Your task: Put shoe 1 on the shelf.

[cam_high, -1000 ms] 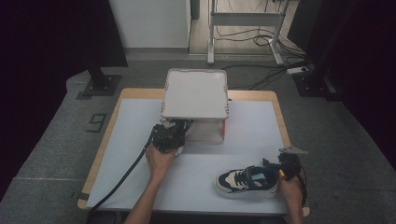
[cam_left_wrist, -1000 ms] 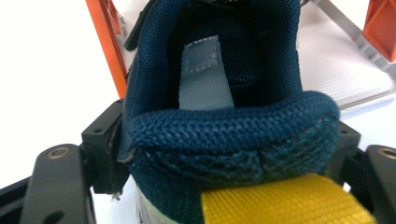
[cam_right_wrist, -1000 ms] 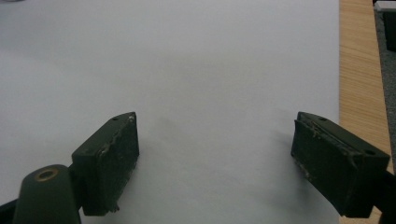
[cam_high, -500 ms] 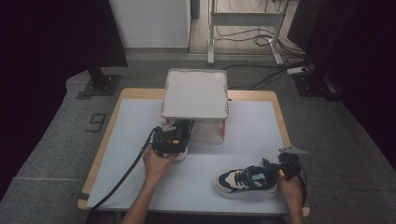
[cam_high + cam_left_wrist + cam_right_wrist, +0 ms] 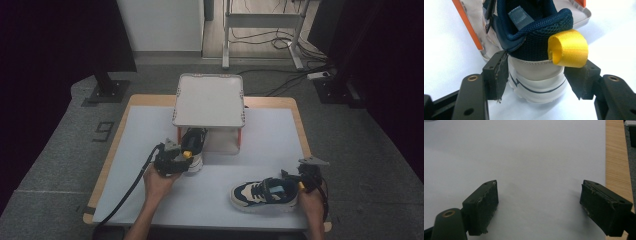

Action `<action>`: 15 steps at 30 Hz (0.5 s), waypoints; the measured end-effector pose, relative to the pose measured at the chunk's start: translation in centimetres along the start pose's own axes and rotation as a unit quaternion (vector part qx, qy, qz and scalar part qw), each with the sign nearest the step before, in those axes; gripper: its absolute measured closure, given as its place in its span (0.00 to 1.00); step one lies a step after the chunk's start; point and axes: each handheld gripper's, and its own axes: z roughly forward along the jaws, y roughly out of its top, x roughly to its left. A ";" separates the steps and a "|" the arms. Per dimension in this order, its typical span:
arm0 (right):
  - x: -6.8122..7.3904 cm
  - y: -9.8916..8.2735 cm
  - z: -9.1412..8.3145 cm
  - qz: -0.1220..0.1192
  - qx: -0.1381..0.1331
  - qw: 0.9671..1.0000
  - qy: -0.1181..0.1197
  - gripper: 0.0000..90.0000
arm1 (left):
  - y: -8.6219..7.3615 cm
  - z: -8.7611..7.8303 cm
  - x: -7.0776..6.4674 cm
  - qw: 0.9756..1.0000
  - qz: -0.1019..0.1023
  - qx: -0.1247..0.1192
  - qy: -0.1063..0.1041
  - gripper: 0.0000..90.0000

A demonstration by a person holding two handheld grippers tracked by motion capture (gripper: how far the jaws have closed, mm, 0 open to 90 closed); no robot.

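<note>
A navy and white sneaker (image 5: pixel 194 145) with a yellow heel loop (image 5: pixel 568 48) lies with its toe under a white stand (image 5: pixel 209 100). Its heel sticks out toward me. My left gripper (image 5: pixel 187 160) has just been closing. Its pads (image 5: pixel 499 75) now press both sides of the white heel (image 5: pixel 536 80). A second sneaker (image 5: pixel 264 192), cream and navy, lies on its sole near the front edge at the right. My right gripper (image 5: pixel 302 172) rests just beyond its heel. In the right gripper view the right gripper (image 5: pixel 539 195) is open over bare white tabletop.
The stand has orange side posts (image 5: pixel 467 23) and a white base (image 5: pixel 584 15), and sits at the back middle of the white table (image 5: pixel 145 130). The table's wooden edge (image 5: pixel 617 157) runs close to the right gripper. A black cable (image 5: pixel 132 187) trails from the left gripper.
The left gripper has closed on the sneaker's heel and shifted toward the near edge. The heel now stands further out from under the stand. The right gripper and second sneaker have not moved.
</note>
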 end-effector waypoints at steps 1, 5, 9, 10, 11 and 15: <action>0.0 0.0 0.0 0.000 0.000 1.000 0.000 0.16 | 0.1 0.0 0.1 1.000 -0.004 -0.002 -0.004 0.41; 0.0 0.0 0.0 0.000 0.000 1.000 0.000 0.16 | 0.6 0.1 0.4 1.000 -0.016 -0.012 -0.010 0.42; 0.0 0.0 0.0 0.000 0.000 1.000 0.000 0.16 | 1.3 0.6 0.6 1.000 -0.021 -0.017 -0.010 0.42; 0.0 0.0 0.0 0.000 0.000 1.000 0.000 0.16 | 1.4 0.7 0.7 1.000 -0.021 -0.017 -0.009 0.42; 0.0 0.0 0.0 0.000 0.000 1.000 0.000 0.16 | 1.6 1.0 0.7 1.000 -0.022 -0.017 -0.007 0.42; 0.0 0.0 0.0 0.000 0.000 1.000 0.000 0.16 | 2.1 1.8 0.9 0.999 -0.026 -0.020 0.001 0.43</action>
